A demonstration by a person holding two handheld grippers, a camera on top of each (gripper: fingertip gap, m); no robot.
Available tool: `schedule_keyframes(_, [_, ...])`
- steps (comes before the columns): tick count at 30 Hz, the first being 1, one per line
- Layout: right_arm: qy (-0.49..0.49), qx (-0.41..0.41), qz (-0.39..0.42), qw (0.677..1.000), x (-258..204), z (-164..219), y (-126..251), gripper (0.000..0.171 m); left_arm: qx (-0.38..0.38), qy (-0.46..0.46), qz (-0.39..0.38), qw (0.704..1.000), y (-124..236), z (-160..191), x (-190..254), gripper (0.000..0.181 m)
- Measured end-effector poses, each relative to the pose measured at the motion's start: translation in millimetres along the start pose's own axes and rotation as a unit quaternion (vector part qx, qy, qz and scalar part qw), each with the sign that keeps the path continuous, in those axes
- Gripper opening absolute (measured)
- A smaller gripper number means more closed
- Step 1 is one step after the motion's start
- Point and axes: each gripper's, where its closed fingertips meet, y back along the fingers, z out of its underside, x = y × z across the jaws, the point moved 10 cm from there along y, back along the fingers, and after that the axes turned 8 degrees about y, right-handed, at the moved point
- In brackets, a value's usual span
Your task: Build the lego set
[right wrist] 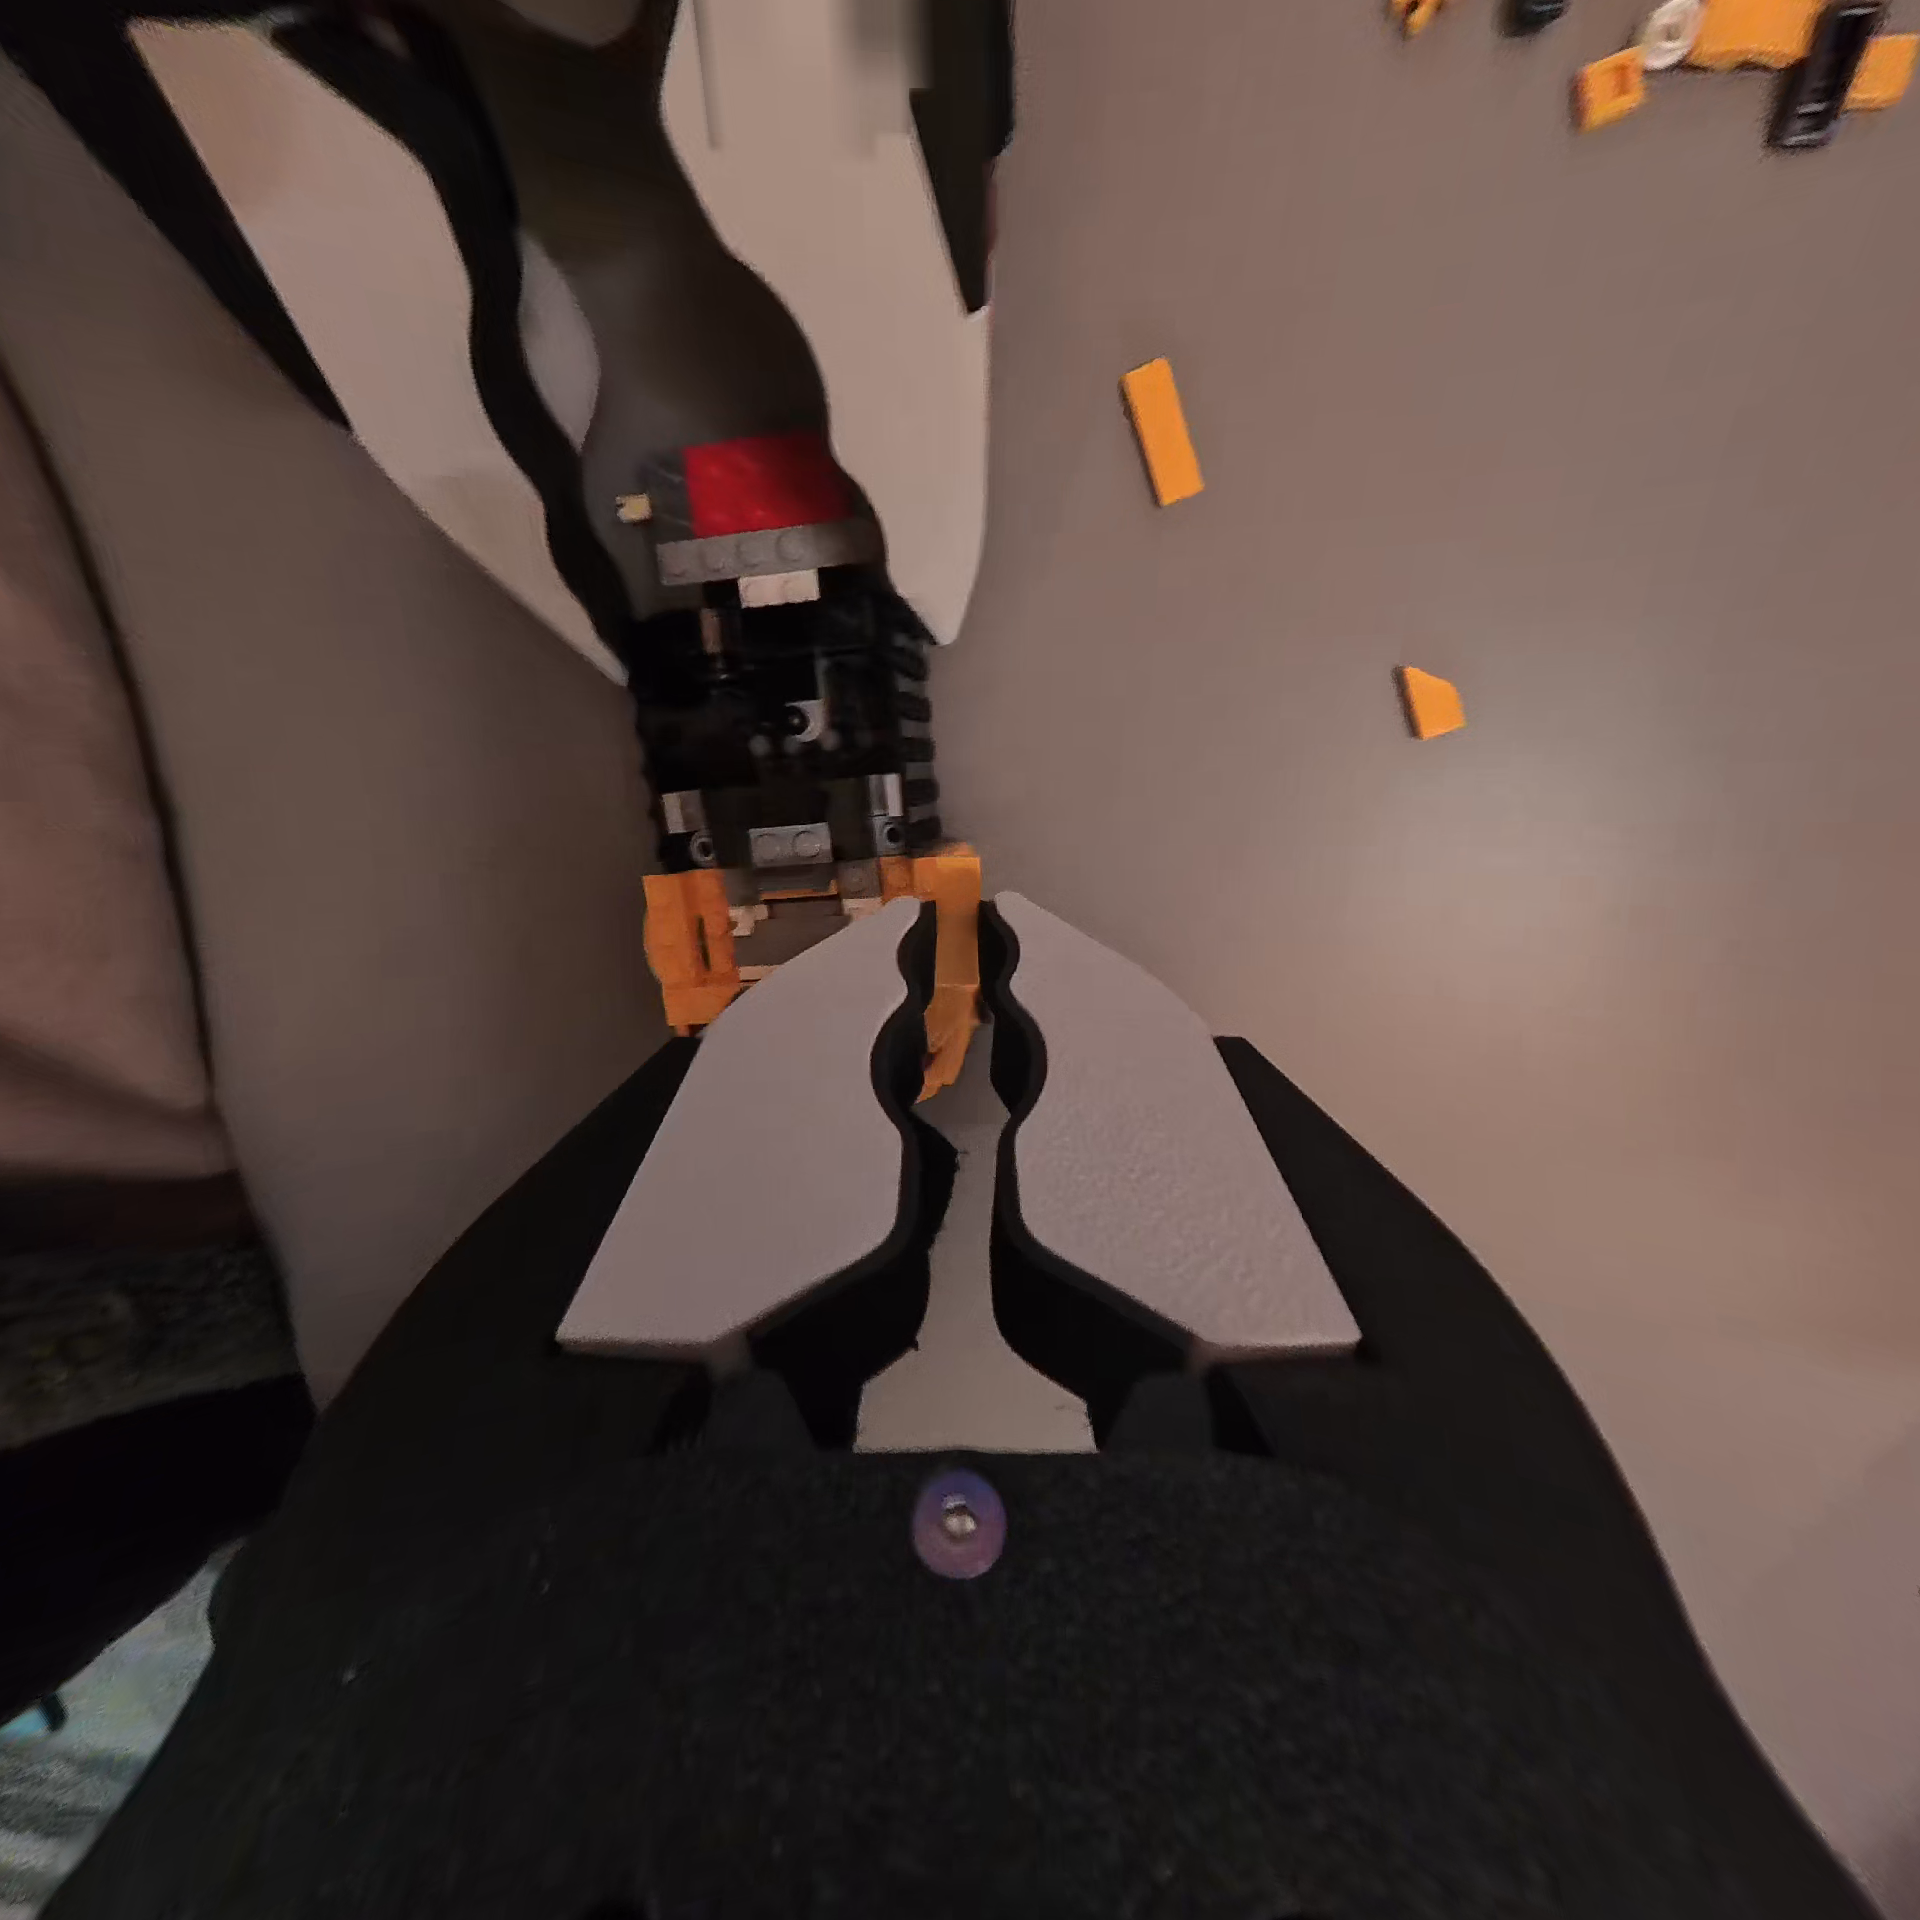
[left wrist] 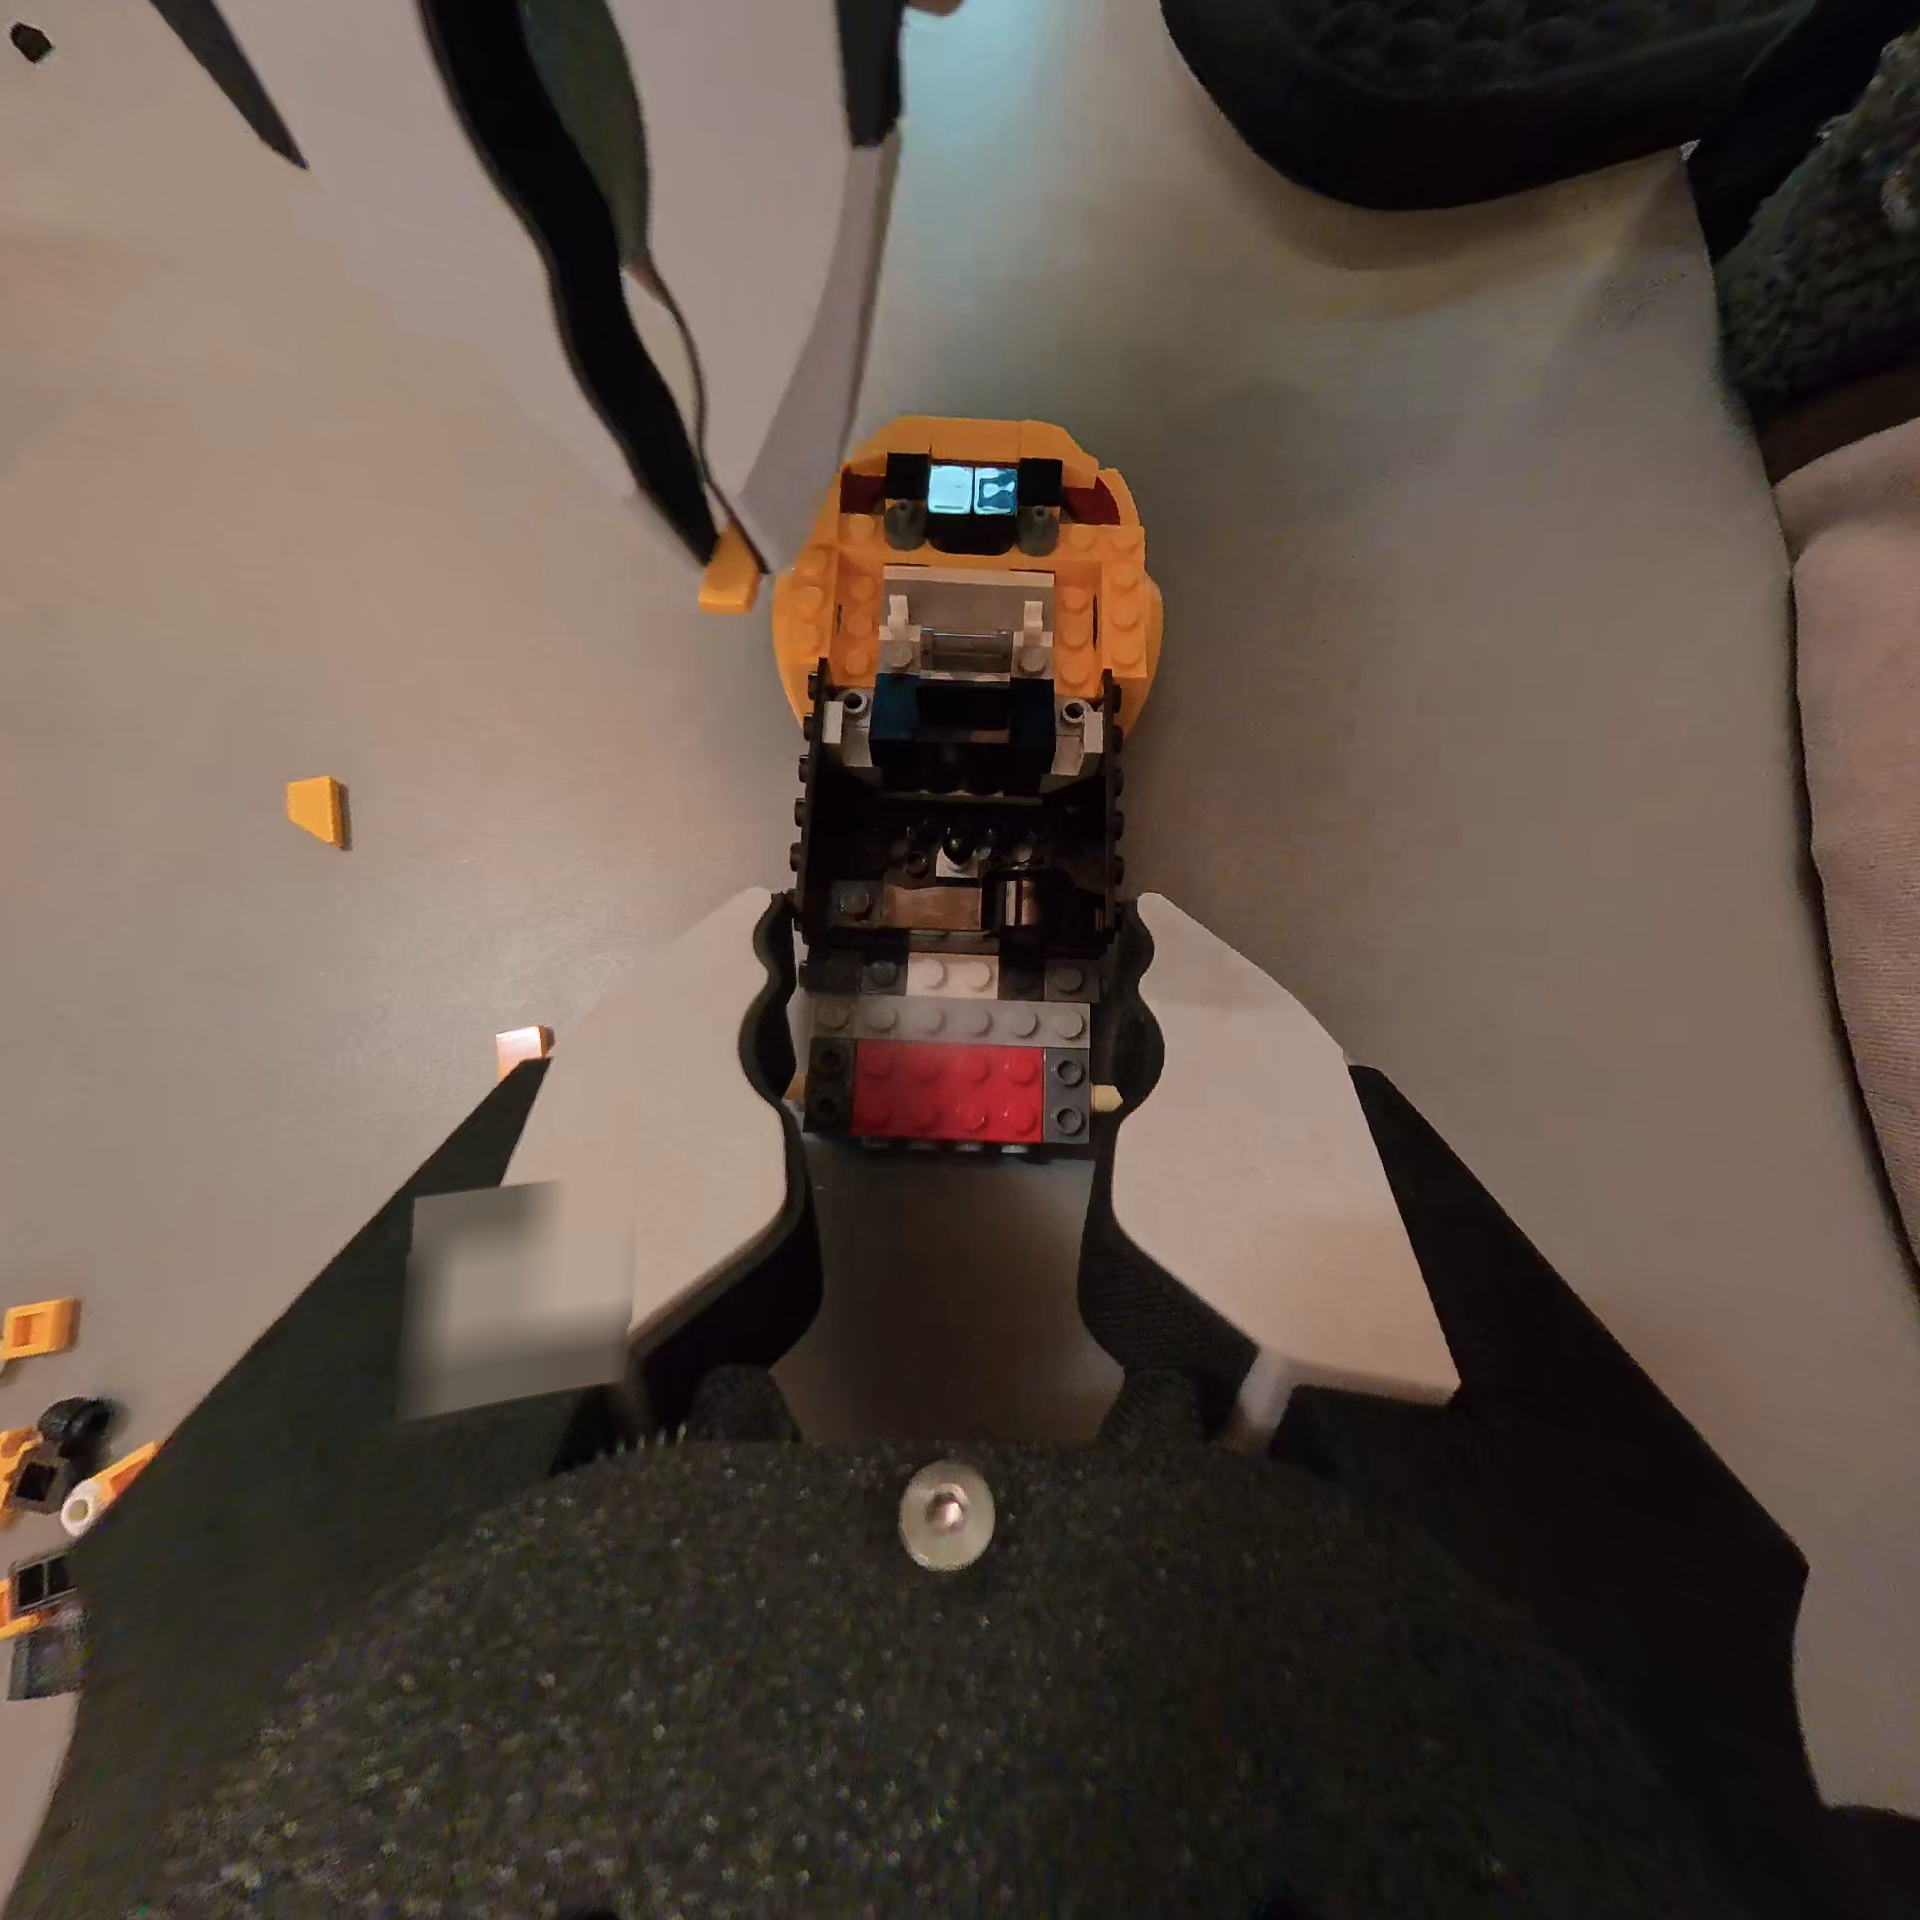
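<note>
what you can't quite see

the loose pieces (left wrist: 47, 1496) by the left edge are cut off and too small to tell apart. the far gripper (left wrist: 727, 540) is smeared by blur. more bits (right wrist: 1725, 62) get cut off at the top edge. the right gripper (right wrist: 951, 987) hides part of the orange end (right wrist: 686, 956) of the lego model.

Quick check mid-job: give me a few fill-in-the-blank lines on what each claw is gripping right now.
1. The left claw is shut on the lego model at the end with the ____ brick.
2. The right claw pinches a small piece coloured ____.
3. The model's rounded far end in the left wrist view is coloured ____.
4. Loose pieces lie on the ____ table.

Missing words: red; orange; orange; grey
</note>
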Motion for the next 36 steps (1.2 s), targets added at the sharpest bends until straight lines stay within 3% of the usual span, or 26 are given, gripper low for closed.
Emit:
schedule_keyframes(17, [0.016,-0.029,-0.002,0.999,-5.7,0.2,-10.5,0.009,0.0,0.0,0.0,1.0,0.2,0.0,0.1,0.058])
schedule_keyframes(36, [0.007,-0.002,-0.028,1.0,-0.7,4.0,-6.3,0.013,0.0,-0.002,0.001,1.0,0.5,0.8,0.1,0.059])
